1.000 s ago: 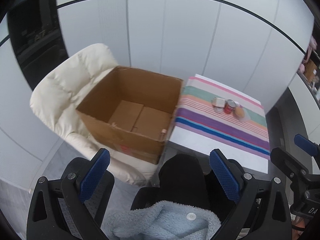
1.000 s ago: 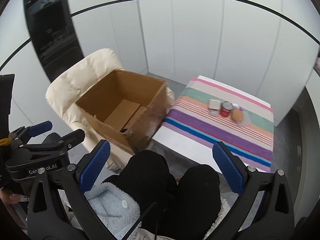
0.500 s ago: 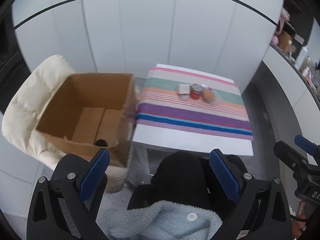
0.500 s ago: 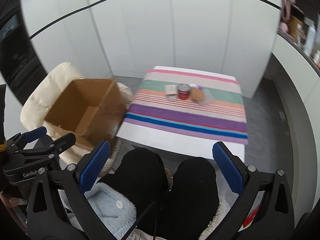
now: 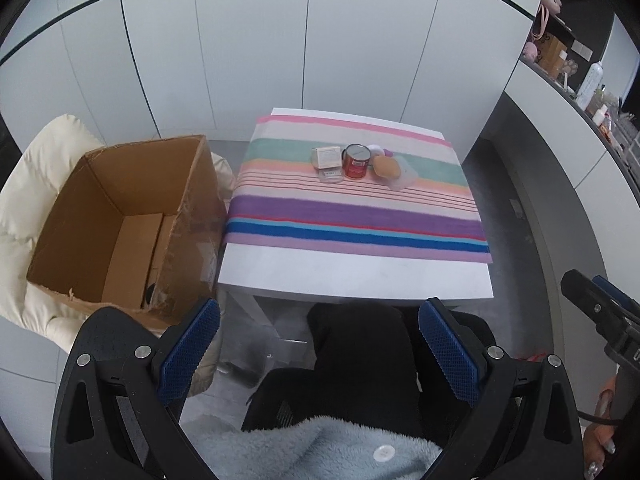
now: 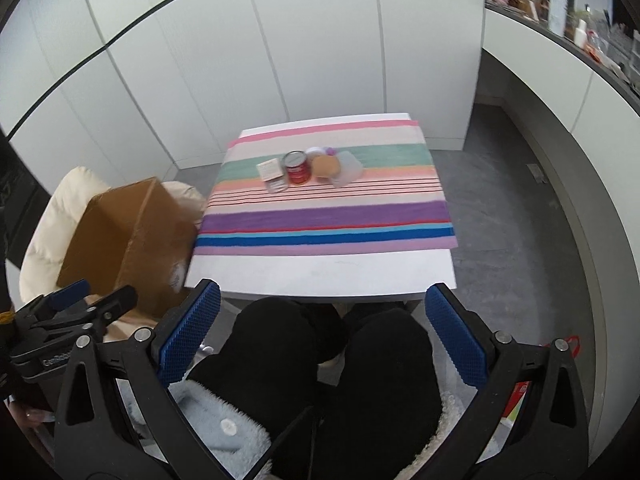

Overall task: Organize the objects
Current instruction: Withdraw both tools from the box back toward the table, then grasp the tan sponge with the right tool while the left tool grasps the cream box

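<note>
A small cluster sits on the far half of the striped cloth (image 5: 356, 216) over the white table: a red can (image 5: 356, 162), a small white box (image 5: 327, 156), a flat clear packet (image 5: 331, 176), a tan round bun-like thing (image 5: 386, 167) on a clear lid, and a white-and-purple round item (image 6: 320, 150) behind. The same can (image 6: 297, 168) and box (image 6: 269, 169) show in the right wrist view. An open cardboard box (image 5: 120, 220) rests on a cream chair at the left. My left gripper (image 5: 319, 342) and right gripper (image 6: 320, 332) hang open above the person's lap, well short of the table, holding nothing.
The cream padded chair (image 5: 36, 168) carries the cardboard box (image 6: 120, 240) beside the table's left edge. White cabinet doors (image 5: 320, 40) stand behind the table. A curved counter (image 5: 580, 112) with bottles runs along the right. The person's black-clad knees (image 6: 332, 352) sit under the near edge.
Both views have swung right, from the cardboard box toward the table, so the cluster on the cloth now sits near centre. Both grippers stayed open.
</note>
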